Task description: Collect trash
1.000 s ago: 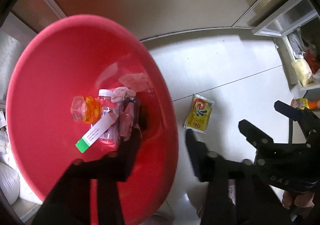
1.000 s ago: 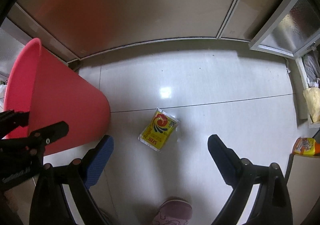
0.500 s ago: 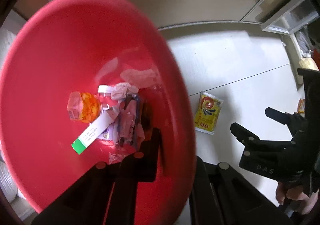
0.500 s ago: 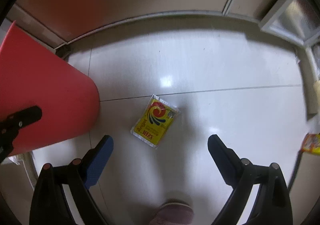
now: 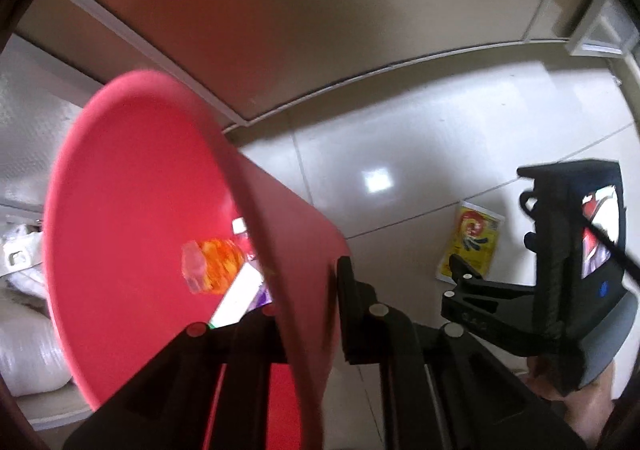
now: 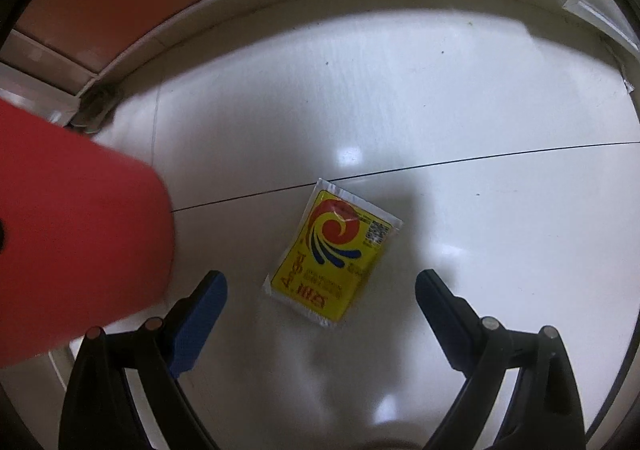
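1. Fingers of our left gripper [image 5: 316,314] have just closed on the wall of the red bucket [image 5: 132,218]: a second ago they stood apart across the rim, and now one finger sits inside and the other outside, clamped on the plastic.
2. With that grip the red bucket has tipped. Its mouth, which faced our left camera almost squarely before, now shows slanted, with the outer wall swung into view on the right.
3. We can see earlier trash lying in the bucket: an orange crumpled wrapper [image 5: 214,266] and a white tube with a green cap [image 5: 236,300], partly hidden behind the rim.
4. Our right gripper [image 6: 320,306] has come down toward the floor [image 6: 400,90]. Its blue-padded fingers [image 6: 200,314] stand wide apart with nothing between the pads.
5. The yellow sachet [image 6: 334,252], the piece left to collect, lies flat on the white floor just ahead of the right gripper's open fingers and looks much larger in the right view than a second ago.
6. The red bucket stands close on the left of the sachet, not touching it.
7. We judge the bucket is now secured in the left hand, so the next step is a pinch on the thin sachet, which lies flat and may slide on the glossy tile.
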{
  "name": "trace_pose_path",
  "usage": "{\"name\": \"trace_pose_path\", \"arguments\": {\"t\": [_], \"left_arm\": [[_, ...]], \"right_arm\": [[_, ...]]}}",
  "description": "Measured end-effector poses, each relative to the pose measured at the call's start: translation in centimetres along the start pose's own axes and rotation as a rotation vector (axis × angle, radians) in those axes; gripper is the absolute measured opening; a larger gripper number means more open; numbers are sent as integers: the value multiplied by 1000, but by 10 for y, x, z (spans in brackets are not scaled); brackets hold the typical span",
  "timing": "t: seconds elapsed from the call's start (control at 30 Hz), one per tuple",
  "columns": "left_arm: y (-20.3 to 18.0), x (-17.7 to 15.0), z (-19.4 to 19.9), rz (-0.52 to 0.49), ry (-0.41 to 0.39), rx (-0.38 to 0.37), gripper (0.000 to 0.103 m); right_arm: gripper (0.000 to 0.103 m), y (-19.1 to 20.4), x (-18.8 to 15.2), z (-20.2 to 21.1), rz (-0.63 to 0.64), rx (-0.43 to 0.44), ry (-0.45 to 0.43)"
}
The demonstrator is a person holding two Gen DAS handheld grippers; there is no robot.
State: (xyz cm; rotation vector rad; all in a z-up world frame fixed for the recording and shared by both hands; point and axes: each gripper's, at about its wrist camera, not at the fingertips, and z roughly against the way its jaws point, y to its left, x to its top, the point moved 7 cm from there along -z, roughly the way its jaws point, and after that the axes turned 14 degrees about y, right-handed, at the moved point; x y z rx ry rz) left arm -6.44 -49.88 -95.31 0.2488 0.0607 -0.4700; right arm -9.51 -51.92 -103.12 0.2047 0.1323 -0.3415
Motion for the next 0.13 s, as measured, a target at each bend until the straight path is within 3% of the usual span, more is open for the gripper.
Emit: {"name": "trace_pose_path", "arguments": {"t": [0.13], "left_arm": [[0, 4, -2, -15, 19, 67, 12]], "right_arm": [[95, 6, 3, -16, 0, -14, -24]]}}
